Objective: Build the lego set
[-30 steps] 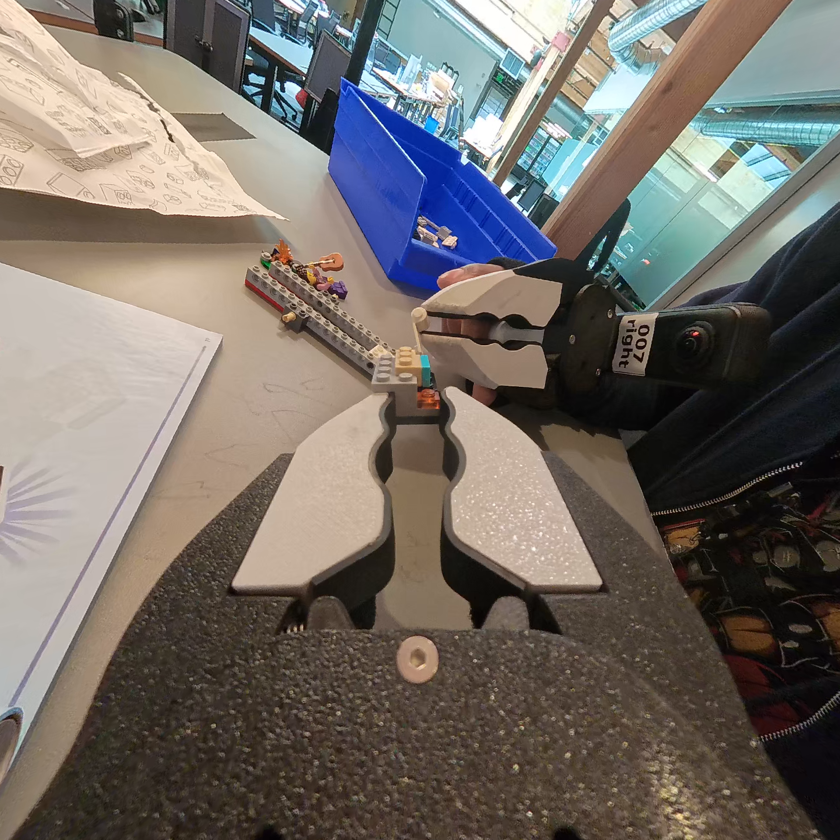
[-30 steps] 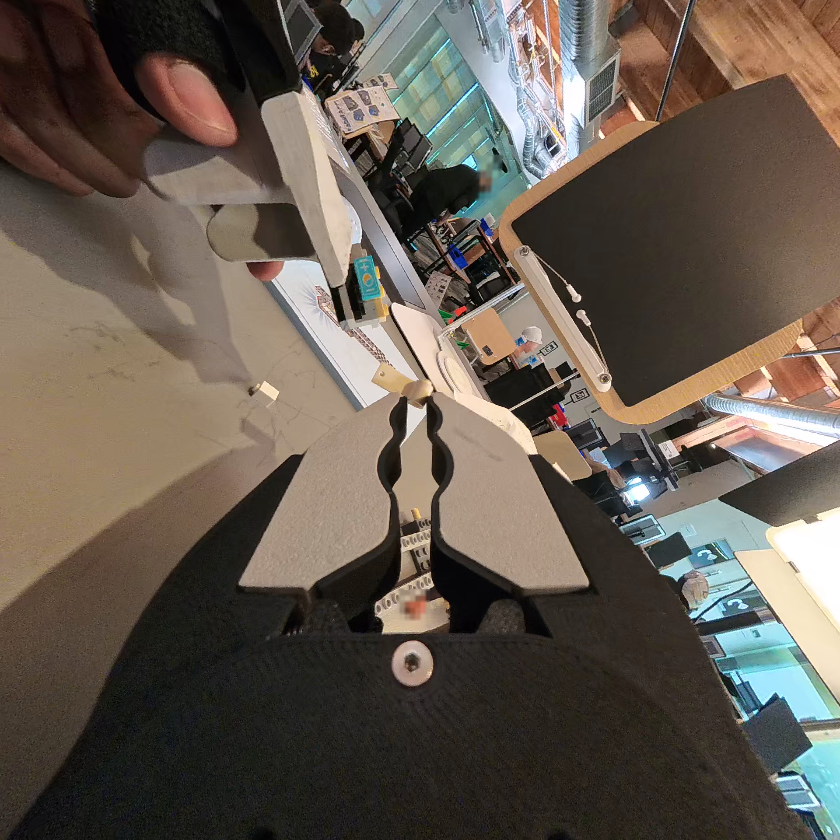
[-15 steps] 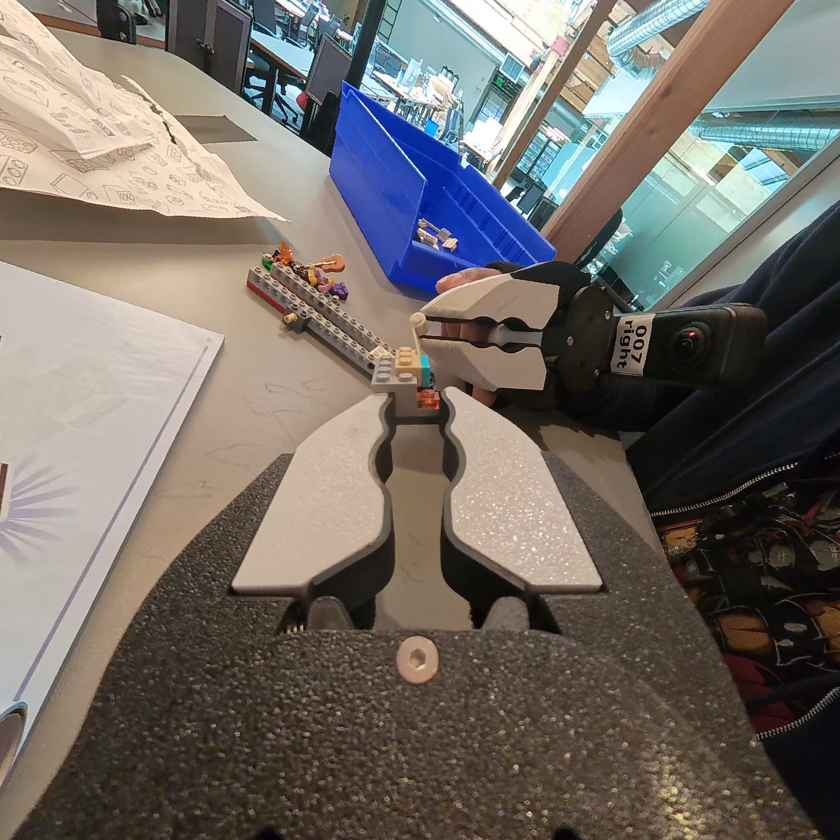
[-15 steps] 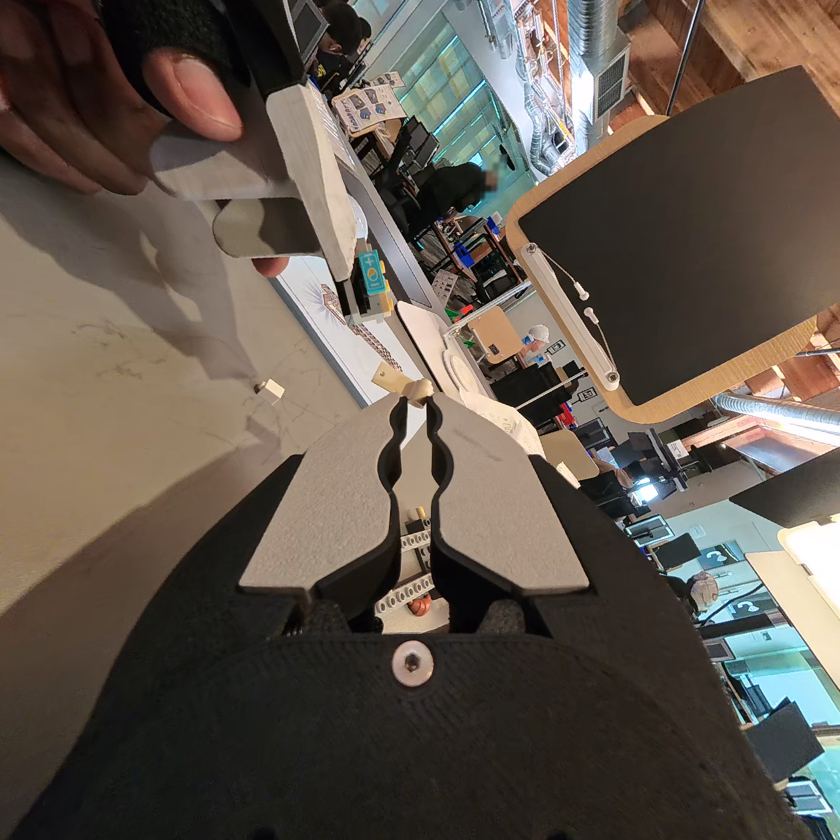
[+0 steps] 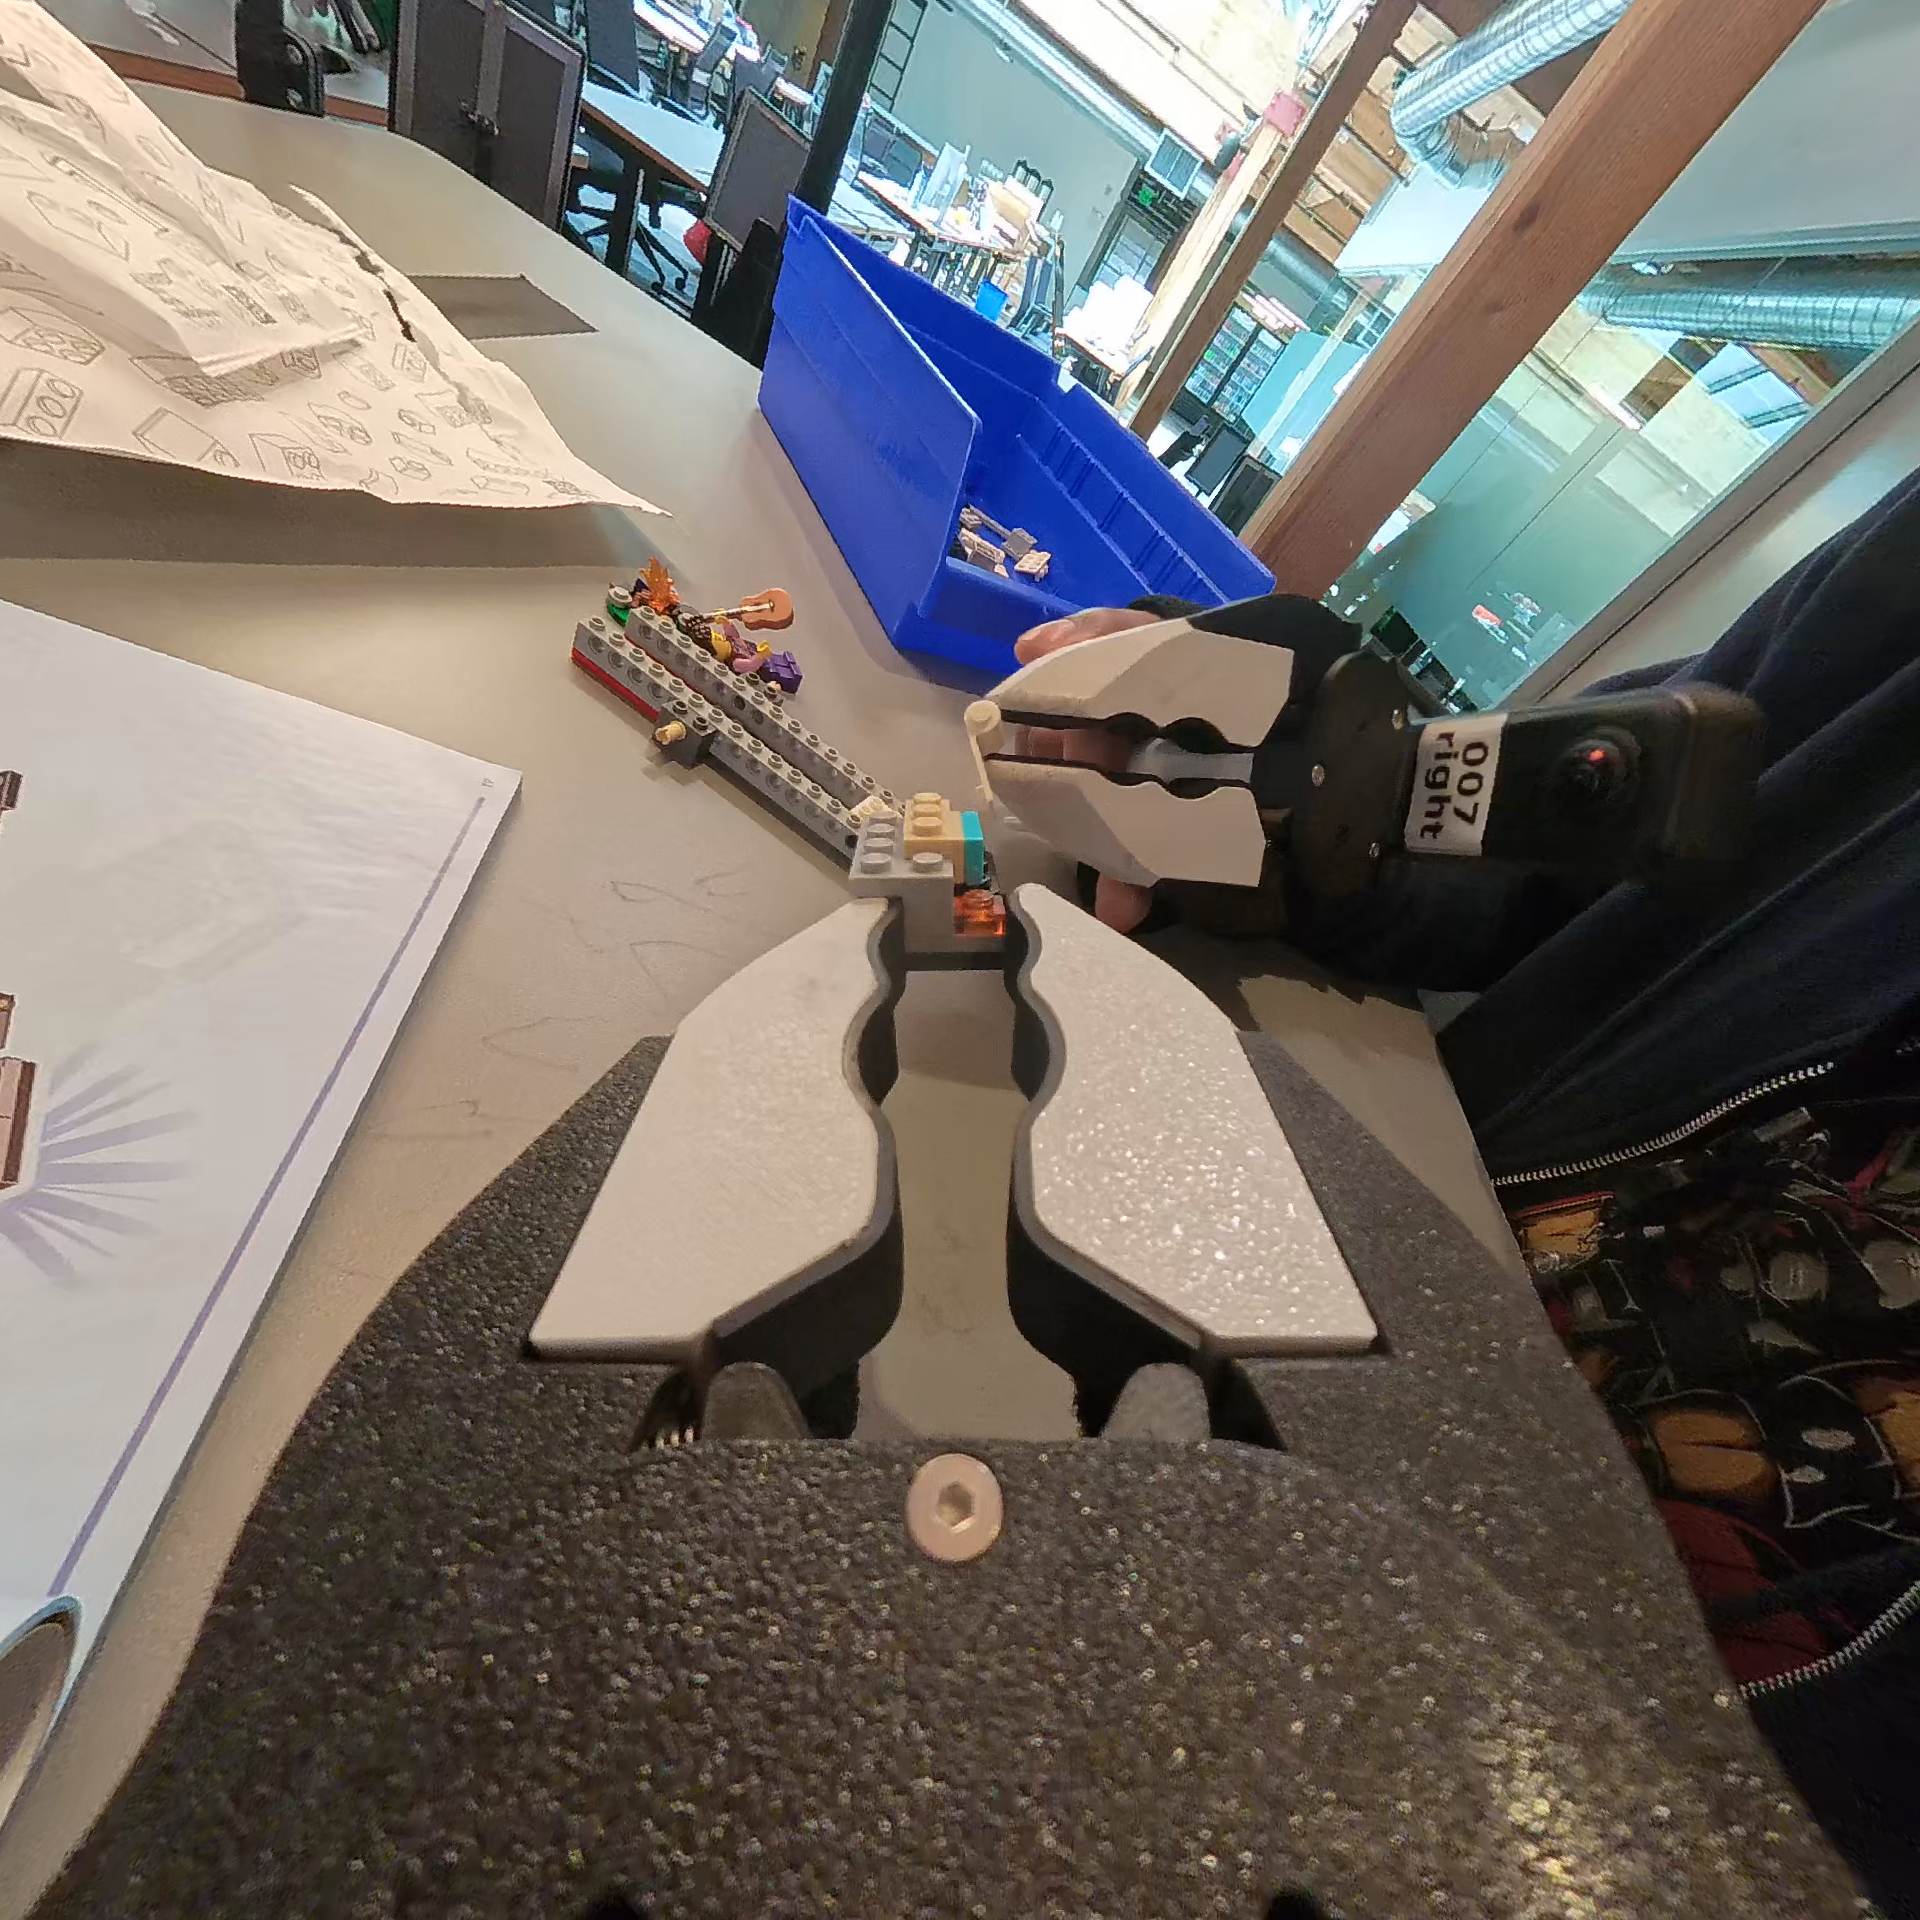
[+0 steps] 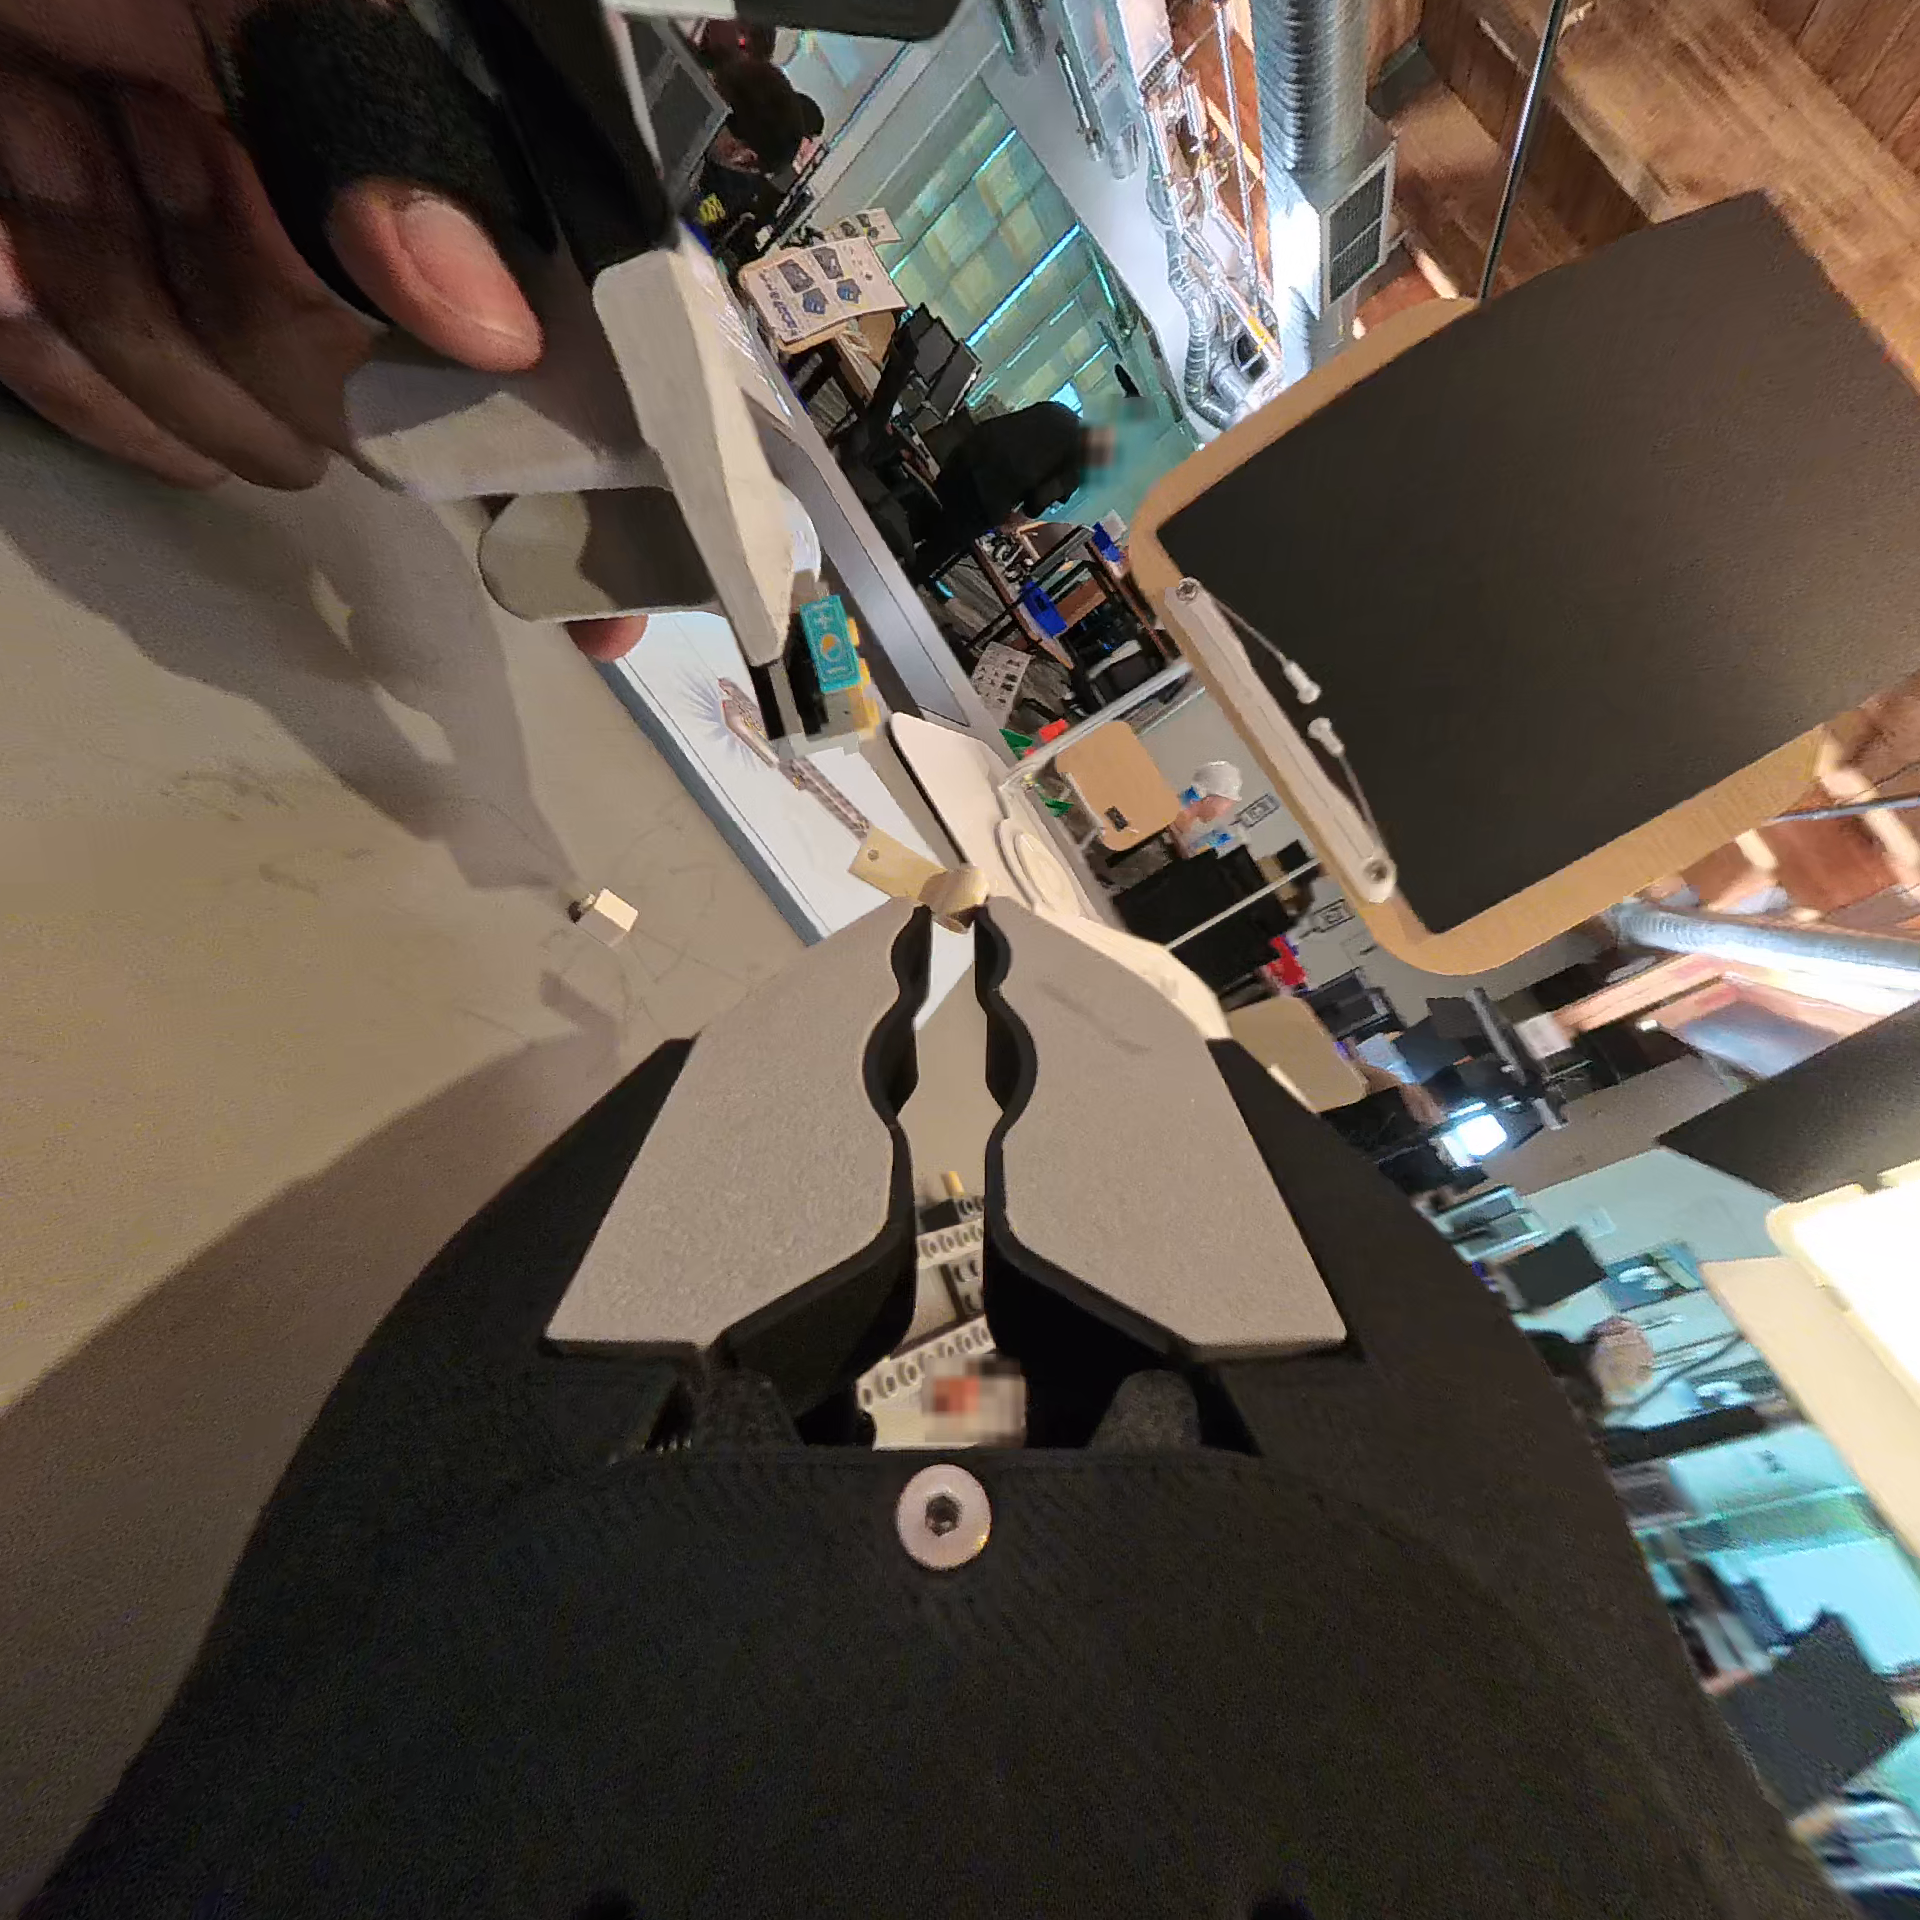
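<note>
Left wrist view, brick cluster (image 5: 940, 868) clamped at left tool (image 5: 951, 914) tips.

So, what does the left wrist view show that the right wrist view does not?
Only left: blue plastic bin, long grey studded brick beam, printed paper sheets. Only right: black wood-rimmed panel, small white brick on the table. Both: left gripper clamping the small grey-tan-teal brick assembly; right gripper pinching a tan hinged piece.

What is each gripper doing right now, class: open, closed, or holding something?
Left gripper: closed on a small brick assembly, grey with tan, teal and orange parts.
Right gripper: closed on a small tan piece.
</note>
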`<state>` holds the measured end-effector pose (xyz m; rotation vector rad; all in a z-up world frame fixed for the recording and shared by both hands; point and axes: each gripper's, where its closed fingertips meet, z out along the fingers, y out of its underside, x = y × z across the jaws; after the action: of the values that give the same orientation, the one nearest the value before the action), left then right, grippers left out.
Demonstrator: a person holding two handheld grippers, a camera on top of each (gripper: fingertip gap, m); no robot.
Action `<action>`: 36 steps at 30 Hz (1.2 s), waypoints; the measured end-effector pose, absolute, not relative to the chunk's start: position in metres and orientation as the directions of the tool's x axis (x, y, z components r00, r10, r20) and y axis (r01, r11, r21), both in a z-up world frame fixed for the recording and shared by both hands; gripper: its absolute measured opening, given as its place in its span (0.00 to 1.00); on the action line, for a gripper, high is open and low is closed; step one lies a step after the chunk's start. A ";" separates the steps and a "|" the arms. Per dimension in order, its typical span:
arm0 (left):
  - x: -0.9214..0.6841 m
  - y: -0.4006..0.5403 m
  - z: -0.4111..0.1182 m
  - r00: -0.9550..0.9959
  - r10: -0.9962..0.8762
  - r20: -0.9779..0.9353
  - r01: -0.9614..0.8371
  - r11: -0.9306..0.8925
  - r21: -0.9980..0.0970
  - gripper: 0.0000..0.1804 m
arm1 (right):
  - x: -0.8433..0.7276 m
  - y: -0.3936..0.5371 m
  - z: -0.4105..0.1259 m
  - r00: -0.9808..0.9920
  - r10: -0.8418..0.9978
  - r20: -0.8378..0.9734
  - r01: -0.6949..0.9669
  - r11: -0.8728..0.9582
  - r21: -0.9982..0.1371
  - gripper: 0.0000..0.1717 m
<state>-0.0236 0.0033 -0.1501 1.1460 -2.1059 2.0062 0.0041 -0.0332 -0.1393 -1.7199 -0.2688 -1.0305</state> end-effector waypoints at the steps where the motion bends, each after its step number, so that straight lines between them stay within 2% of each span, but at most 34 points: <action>1: -0.023 0.004 -0.150 -0.730 -0.486 0.480 -0.502 -0.095 -0.860 0.10 | 0.006 -0.034 -0.139 0.636 -0.306 0.708 0.591 -0.398 -0.702 0.04; 8: -0.020 0.007 -0.145 -0.723 -0.480 0.497 -0.496 -0.140 -0.857 0.10 | 0.021 -0.034 -0.150 0.854 -0.307 0.419 0.290 -0.388 -0.875 0.04; 11: -0.017 0.010 -0.142 -0.715 -0.477 0.512 -0.494 -0.173 -0.852 0.10 | 0.021 -0.027 -0.162 0.955 -0.286 0.079 -0.041 -0.391 -0.920 0.04; 13: -0.015 0.012 -0.140 -0.708 -0.471 0.526 -0.494 -0.201 -0.846 0.10 | 0.021 -0.021 -0.158 0.932 -0.265 -0.247 -0.326 -0.313 -0.892 0.03; 15: -0.013 0.015 -0.139 -0.698 -0.471 0.539 -0.495 -0.226 -0.839 0.10 | 0.027 -0.016 -0.149 0.815 -0.233 -0.531 -0.575 -0.211 -0.790 0.00; 17: -0.010 0.018 -0.139 -0.686 -0.473 0.553 -0.499 -0.247 -0.830 0.10 | 0.039 -0.015 -0.143 0.726 -0.221 -0.651 -0.684 -0.145 -0.715 0.00; 19: -0.009 0.021 -0.139 -0.676 -0.474 0.564 -0.504 -0.262 -0.823 0.10 | 0.050 -0.018 -0.149 0.735 -0.292 -0.612 -0.668 -0.156 -0.728 0.00; 24: -0.009 0.028 -0.136 -0.668 -0.477 0.571 -0.501 -0.279 -0.819 0.10 | 0.055 -0.024 -0.155 0.774 -0.329 -0.540 -0.616 -0.197 -0.762 0.00; 26: -0.009 0.027 -0.137 -0.668 -0.476 0.572 -0.503 -0.278 -0.818 0.10 | 0.059 -0.023 -0.159 0.821 -0.355 -0.447 -0.546 -0.262 -0.796 0.00; 29: -0.008 0.027 -0.139 -0.662 -0.486 0.571 -0.507 -0.270 -0.818 0.09 | 0.075 -0.011 -0.162 0.904 -0.371 -0.213 -0.366 -0.411 -0.835 0.03; 32: -0.007 0.027 -0.139 -0.658 -0.486 0.575 -0.510 -0.274 -0.816 0.10 | 0.090 0.013 -0.172 0.947 -0.316 -0.060 -0.245 -0.586 -0.772 0.08; 36: -0.007 0.026 -0.140 -0.658 -0.494 0.569 -0.507 -0.268 -0.819 0.10 | 0.096 0.044 -0.197 0.966 -0.258 -0.002 -0.194 -0.723 -0.664 0.09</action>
<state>-0.0069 0.0264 -0.1396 1.2955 -1.8940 2.1310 0.0958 0.0440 -0.1966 -2.3988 0.3151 -0.1168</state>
